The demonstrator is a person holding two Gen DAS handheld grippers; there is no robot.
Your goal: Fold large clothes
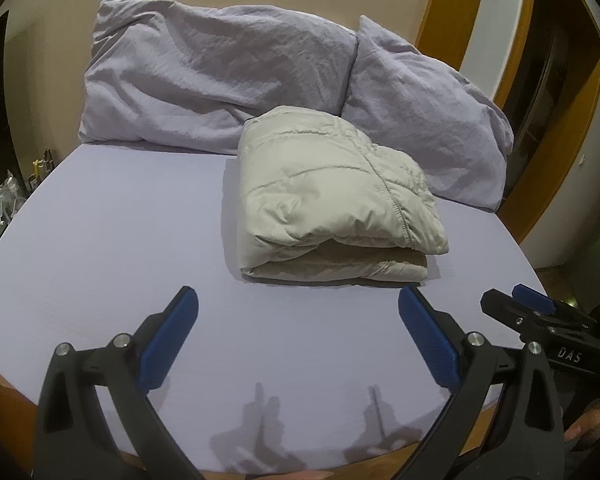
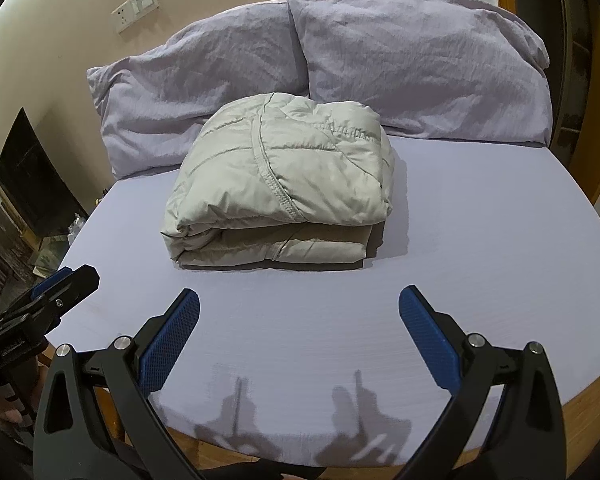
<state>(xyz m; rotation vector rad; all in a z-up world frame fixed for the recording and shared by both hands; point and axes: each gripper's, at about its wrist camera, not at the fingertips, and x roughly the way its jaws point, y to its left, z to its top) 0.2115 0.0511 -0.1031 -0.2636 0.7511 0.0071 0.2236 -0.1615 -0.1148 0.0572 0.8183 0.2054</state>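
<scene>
A pale beige quilted jacket (image 1: 332, 196) (image 2: 280, 184) lies folded into a thick square bundle on the lavender bed sheet (image 1: 120, 240) (image 2: 460, 240), just in front of the pillows. My left gripper (image 1: 298, 308) is open and holds nothing, hovering over the sheet short of the bundle's near edge. My right gripper (image 2: 299, 308) is also open with nothing between its blue pads, likewise back from the bundle. Each gripper shows at the side of the other's view: the right one (image 1: 540, 316) at the right edge, the left one (image 2: 56, 292) at the left edge.
Two lavender pillows (image 1: 220, 76) (image 1: 428, 120) lean against the beige wall behind the jacket. A wooden door frame (image 1: 512, 80) stands to the right. A dark cabinet (image 2: 32, 176) and small clutter (image 1: 8, 196) sit left of the bed. The bed's wooden edge (image 2: 580, 396) runs along the front.
</scene>
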